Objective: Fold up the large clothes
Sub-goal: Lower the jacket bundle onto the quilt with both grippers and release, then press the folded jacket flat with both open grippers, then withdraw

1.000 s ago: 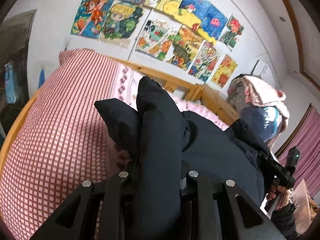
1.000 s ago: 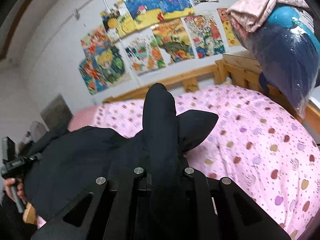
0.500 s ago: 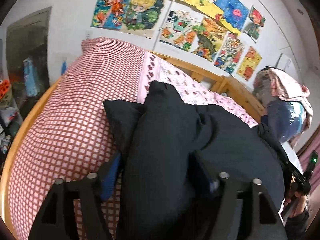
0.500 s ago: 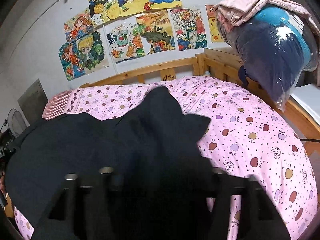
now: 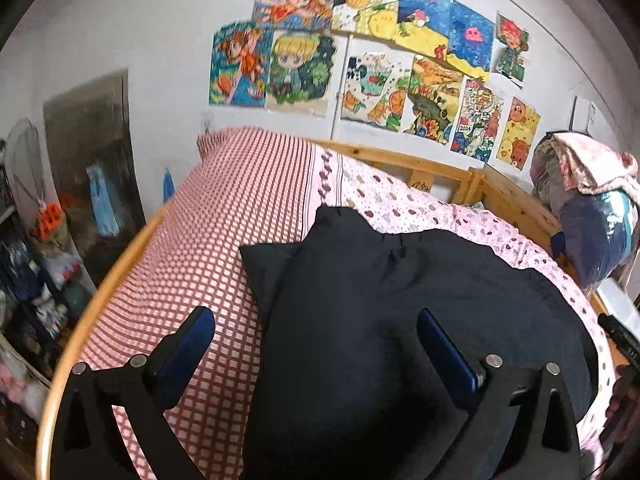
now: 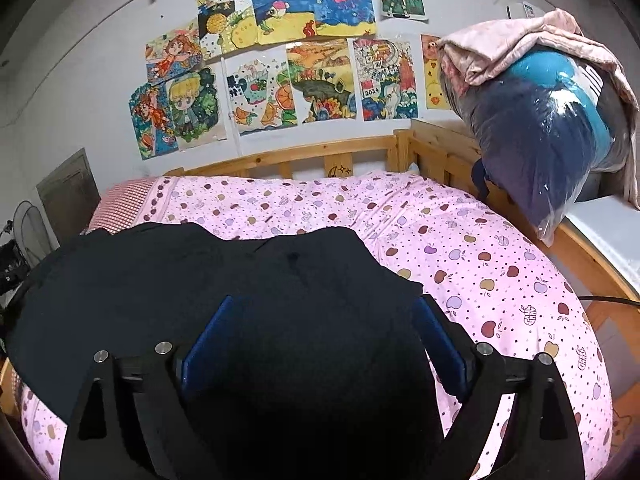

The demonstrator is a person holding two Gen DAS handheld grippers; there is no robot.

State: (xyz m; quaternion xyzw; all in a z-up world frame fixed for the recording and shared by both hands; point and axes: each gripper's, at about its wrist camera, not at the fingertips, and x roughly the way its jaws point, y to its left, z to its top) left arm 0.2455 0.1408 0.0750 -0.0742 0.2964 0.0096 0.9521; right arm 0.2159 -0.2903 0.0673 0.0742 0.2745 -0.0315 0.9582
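A child's bedroom: a wooden-framed bed [image 6: 304, 156] under pink apple-print bedding [image 6: 460, 264], colourful hand-drawn pictures [image 6: 320, 80] taped above.

Light: even, soft indoor brightness
Glare: on the plastic bag [image 6: 560, 128]
Distortion: strong fisheye curve, dark corners
Blur: slight, at left edge

right gripper [image 6: 324, 320] spread wide, dark garment [image 6: 200, 280] beneath

The garment [image 6: 224, 280] is plain black. At three o'clock the sheet [image 6: 480, 264] is pink with apples; the pillow [image 5: 224, 216], ten o'clock, red-white checked.
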